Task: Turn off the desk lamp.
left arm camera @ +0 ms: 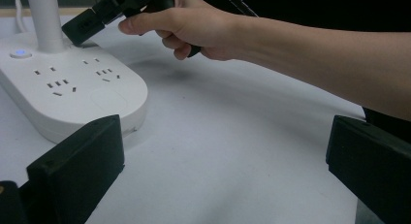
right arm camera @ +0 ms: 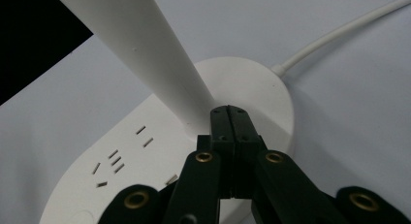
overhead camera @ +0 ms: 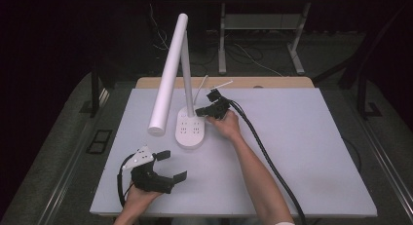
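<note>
One desk lamp with a socket base stands at the table's 11 o'clock. Two grippers: right gripper, jaws pressed together and empty, tips on the base beside the stem. Left gripper at 7 o'clock, jaws spread wide. One white cord.

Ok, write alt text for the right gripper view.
The right claw, jaws pressed together, points at the foot of a white desk lamp's stem where it meets the base. The base carries socket slots, and a white cable leaves its rear.
</note>
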Tool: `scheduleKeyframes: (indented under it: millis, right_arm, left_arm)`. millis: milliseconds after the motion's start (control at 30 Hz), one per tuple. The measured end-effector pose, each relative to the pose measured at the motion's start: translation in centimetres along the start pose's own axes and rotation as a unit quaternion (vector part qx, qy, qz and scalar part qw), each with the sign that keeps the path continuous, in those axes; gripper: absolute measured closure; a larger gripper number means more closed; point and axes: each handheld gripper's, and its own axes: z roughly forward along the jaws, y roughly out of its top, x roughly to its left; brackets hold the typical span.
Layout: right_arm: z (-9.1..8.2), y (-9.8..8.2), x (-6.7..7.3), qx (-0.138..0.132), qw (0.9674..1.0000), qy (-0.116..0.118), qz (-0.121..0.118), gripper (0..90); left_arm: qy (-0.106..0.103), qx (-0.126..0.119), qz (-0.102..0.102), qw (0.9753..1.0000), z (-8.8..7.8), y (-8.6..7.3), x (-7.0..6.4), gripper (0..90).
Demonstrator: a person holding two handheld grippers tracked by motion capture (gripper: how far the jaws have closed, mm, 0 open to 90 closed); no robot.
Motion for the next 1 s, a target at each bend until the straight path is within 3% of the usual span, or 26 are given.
scheduleKeyframes:
  millis: [500, 1000]
  right_arm:
    - [-0.6, 0.0, -0.2, -0.002, 1.0, 0.001, 0.004, 90.0]
    - [-4.6, -0.1, 0.7, -0.011, 0.9998, 0.001, -0.019, 90.0]
  left_arm:
    - [0.0, -0.002, -0.003, 1.0, 0.0, 0.0, 0.1, 0.0]
    - [-0.002, 0.0, -0.001, 1.0, 0.1, 0.0, 0.0, 0.0]
